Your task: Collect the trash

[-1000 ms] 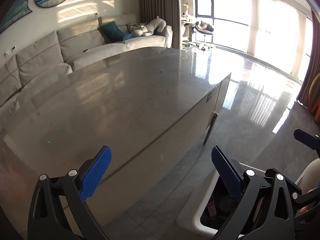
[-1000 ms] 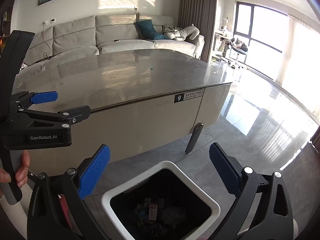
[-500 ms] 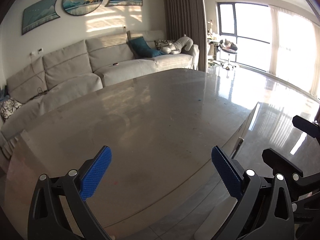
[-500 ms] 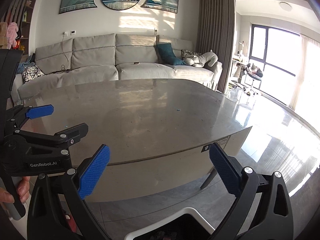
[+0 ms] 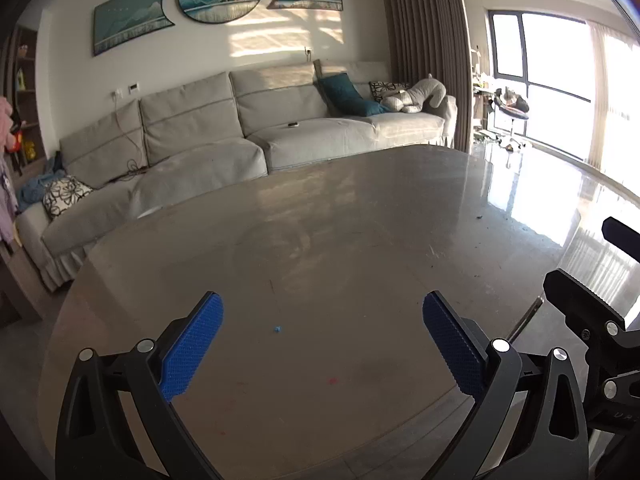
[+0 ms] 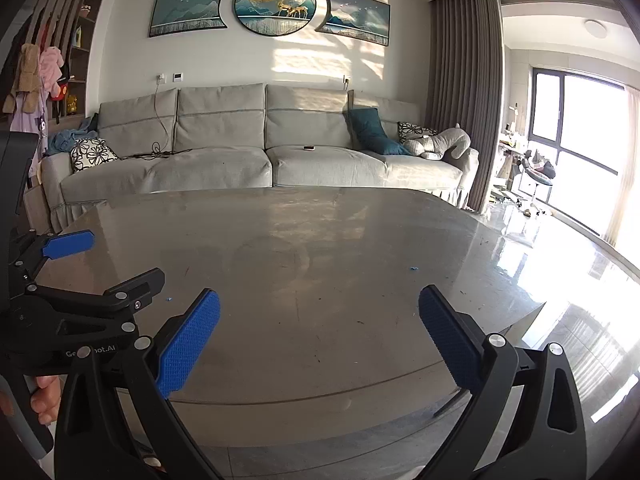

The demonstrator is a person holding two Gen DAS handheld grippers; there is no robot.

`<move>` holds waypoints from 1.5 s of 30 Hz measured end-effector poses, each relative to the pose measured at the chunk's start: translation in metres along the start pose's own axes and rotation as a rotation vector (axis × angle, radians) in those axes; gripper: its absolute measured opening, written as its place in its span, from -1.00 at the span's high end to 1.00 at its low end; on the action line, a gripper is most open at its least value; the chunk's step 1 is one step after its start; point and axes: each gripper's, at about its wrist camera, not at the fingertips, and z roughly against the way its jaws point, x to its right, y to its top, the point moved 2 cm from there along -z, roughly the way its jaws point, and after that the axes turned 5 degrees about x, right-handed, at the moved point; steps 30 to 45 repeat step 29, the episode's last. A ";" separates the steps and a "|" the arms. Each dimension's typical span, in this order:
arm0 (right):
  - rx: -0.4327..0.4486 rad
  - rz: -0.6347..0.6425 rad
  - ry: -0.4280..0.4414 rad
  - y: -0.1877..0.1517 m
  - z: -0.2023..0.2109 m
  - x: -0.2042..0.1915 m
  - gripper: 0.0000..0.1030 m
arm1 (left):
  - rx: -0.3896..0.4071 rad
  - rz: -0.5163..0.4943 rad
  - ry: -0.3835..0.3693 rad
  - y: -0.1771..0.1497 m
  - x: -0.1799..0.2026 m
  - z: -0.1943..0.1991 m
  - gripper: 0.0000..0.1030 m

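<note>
Scraps are all that is left on the desk (image 5: pixel 360 240) as far as can be seen: one tiny blue crumb (image 5: pixel 277 328) lies between the spread fingers of the left claw (image 5: pixel 320 338), and the right wrist view shows two blue bits, one (image 6: pixel 169 299) just beside the left claw's tip and another (image 6: pixel 413 268) farther out toward the window side. Whether the first crumb and the nearer bit are the same piece cannot be told, so the count is two blue bits for certain, perhaps three. A faint pink smear (image 5: pixel 332 380) near the front edge and some dark specks (image 5: pixel 478 217) toward the far right may be dirt, too small to judge. Each bit looks feather-light, thin and likely soft; it would slide on the glossy top and could slip from broad padded fingers, so I would take it by closing squarely over it with the pads pressed flat on the desk. Both claws are released and carry nothing: the left and the right claw (image 6: pixel 319 336) each stand wide apart above the near edge. Nothing bulky is left to lift
</note>
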 end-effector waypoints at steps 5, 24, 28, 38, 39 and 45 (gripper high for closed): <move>0.019 0.008 0.011 0.009 -0.008 -0.011 -0.92 | -0.029 0.029 0.010 0.000 -0.021 -0.010 -0.91; 0.051 0.001 0.005 0.013 -0.007 -0.015 -0.92 | -0.004 0.083 -0.032 0.002 -0.041 -0.011 -0.91; 0.053 -0.009 -0.002 0.011 -0.006 -0.018 -0.92 | -0.010 0.074 -0.034 0.002 -0.041 -0.014 -0.91; 0.052 -0.012 -0.002 0.011 -0.006 -0.018 -0.92 | -0.007 0.069 -0.036 0.003 -0.039 -0.013 -0.91; 0.052 -0.012 -0.002 0.011 -0.006 -0.018 -0.92 | -0.007 0.069 -0.036 0.003 -0.039 -0.013 -0.91; 0.052 -0.012 -0.002 0.011 -0.006 -0.018 -0.92 | -0.007 0.069 -0.036 0.003 -0.039 -0.013 -0.91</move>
